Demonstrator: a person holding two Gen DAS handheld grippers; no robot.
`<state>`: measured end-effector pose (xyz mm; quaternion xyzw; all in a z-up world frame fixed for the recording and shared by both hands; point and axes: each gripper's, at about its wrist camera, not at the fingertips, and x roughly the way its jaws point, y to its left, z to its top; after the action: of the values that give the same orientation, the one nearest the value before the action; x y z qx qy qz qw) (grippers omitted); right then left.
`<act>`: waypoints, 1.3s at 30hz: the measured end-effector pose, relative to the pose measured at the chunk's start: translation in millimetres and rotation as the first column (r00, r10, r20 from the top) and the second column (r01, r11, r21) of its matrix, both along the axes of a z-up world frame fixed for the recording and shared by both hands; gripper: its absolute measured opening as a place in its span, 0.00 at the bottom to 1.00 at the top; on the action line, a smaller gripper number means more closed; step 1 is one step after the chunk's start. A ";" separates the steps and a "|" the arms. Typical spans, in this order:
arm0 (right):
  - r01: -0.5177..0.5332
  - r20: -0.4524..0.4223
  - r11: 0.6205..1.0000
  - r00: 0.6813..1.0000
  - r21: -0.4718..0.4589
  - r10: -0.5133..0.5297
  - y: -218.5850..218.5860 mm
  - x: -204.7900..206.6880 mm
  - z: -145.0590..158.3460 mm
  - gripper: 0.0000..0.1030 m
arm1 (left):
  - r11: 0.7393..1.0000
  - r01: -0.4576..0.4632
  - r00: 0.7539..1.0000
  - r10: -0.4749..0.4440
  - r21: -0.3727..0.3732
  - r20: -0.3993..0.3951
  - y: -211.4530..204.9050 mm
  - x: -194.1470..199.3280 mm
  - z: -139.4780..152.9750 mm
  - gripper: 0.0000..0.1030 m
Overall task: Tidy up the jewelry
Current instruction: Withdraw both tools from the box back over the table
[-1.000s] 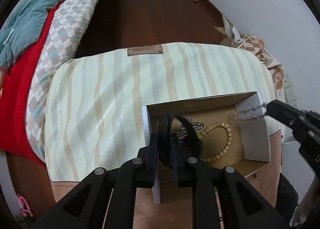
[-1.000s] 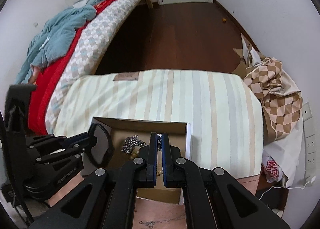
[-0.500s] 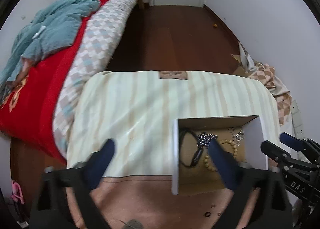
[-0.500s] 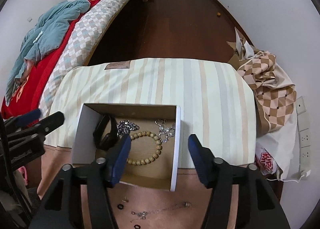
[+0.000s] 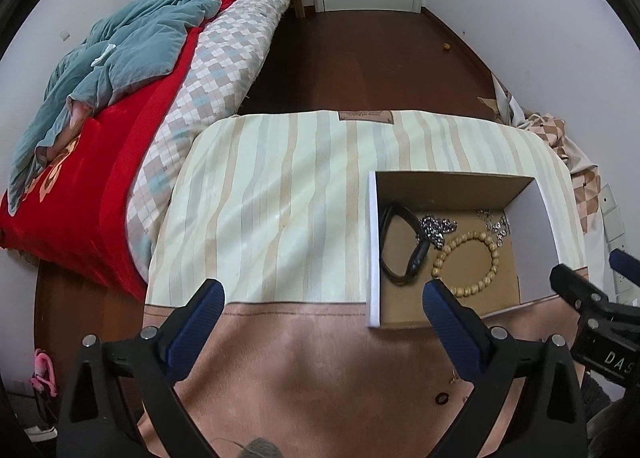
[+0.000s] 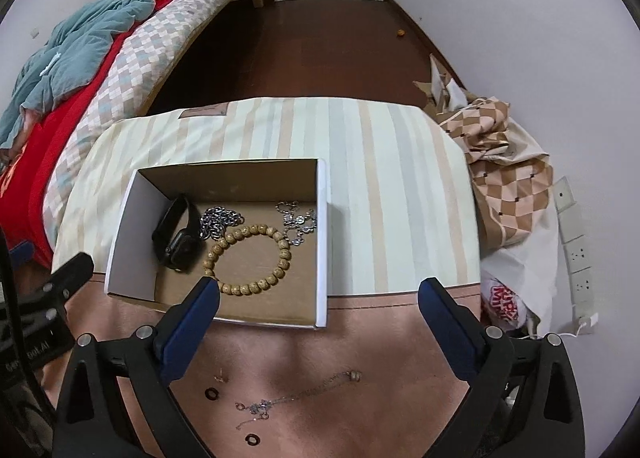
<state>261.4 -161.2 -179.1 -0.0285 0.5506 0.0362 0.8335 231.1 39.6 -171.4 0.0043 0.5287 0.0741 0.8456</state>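
An open cardboard box (image 5: 536, 218) (image 6: 120, 242) sits on a striped cushion. It holds a black smart band (image 5: 400, 246) (image 6: 176, 234), a wooden bead bracelet (image 5: 494, 258) (image 6: 250, 289), a chunky silver chain (image 5: 436, 228) (image 6: 218, 218) and a thin silver bracelet (image 5: 496, 224) (image 6: 298, 222). On the pink front strip lie a thin necklace (image 6: 304, 392), an earring (image 6: 220, 377) and small black rings (image 6: 211, 393) (image 5: 441, 399). My left gripper (image 5: 323, 292) hangs open and empty, left of the box's front. My right gripper (image 6: 319, 290) is above the box's front right corner, jaws opening, nothing between them.
A bed (image 5: 120, 130) with a red blanket and a teal quilt runs along the left. Checkered cloth (image 6: 508, 194) and a printed bag (image 6: 504, 306) are piled at the right, by wall sockets (image 6: 576, 242). Dark wooden floor (image 5: 360, 58) lies beyond the cushion.
Both grippers went from shut to wide open and drew back from the box. The smart band and the thin silver bracelet now lie in the box, let go.
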 end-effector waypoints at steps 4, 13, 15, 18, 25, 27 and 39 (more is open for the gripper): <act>0.007 0.025 1.000 1.000 -0.015 -0.007 -1.9 -8.0 8.7 0.98 | 1.000 -0.011 1.000 0.011 0.010 0.026 -0.9 -9.0 8.4 0.98; 0.007 0.109 1.000 0.994 -0.030 -0.004 -2.1 -40.3 44.4 0.98 | 0.999 -0.043 0.991 0.041 0.015 0.129 0.7 -44.9 45.0 0.98; 0.005 0.129 1.000 0.992 -0.025 -0.001 -1.9 -50.9 53.7 0.98 | 0.999 -0.044 0.989 0.041 0.016 0.145 0.5 -53.4 51.6 0.98; 0.002 0.153 1.000 0.988 -0.018 0.001 -1.6 -65.9 67.0 0.98 | 0.999 -0.046 0.985 0.045 0.004 0.165 1.0 -68.3 63.5 0.98; -0.013 0.225 1.000 0.974 -0.005 0.014 1.5 -106.5 101.2 0.98 | 0.999 -0.046 0.976 0.049 -0.021 0.211 2.8 -100.1 89.4 0.98; -0.014 0.242 1.000 0.970 -0.003 0.014 1.4 -116.5 109.0 0.98 | 0.999 -0.047 0.973 0.051 -0.025 0.225 3.2 -110.0 96.0 0.98; -0.016 0.254 0.997 0.967 0.070 -0.002 -11.5 -155.0 124.6 0.98 | 0.996 -0.081 0.972 0.087 -0.034 0.218 2.5 -140.6 86.1 0.98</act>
<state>106.4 -172.7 -54.4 -0.0049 0.4375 0.0549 0.8975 90.5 42.1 -85.2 -0.0369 0.4327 0.1031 0.8948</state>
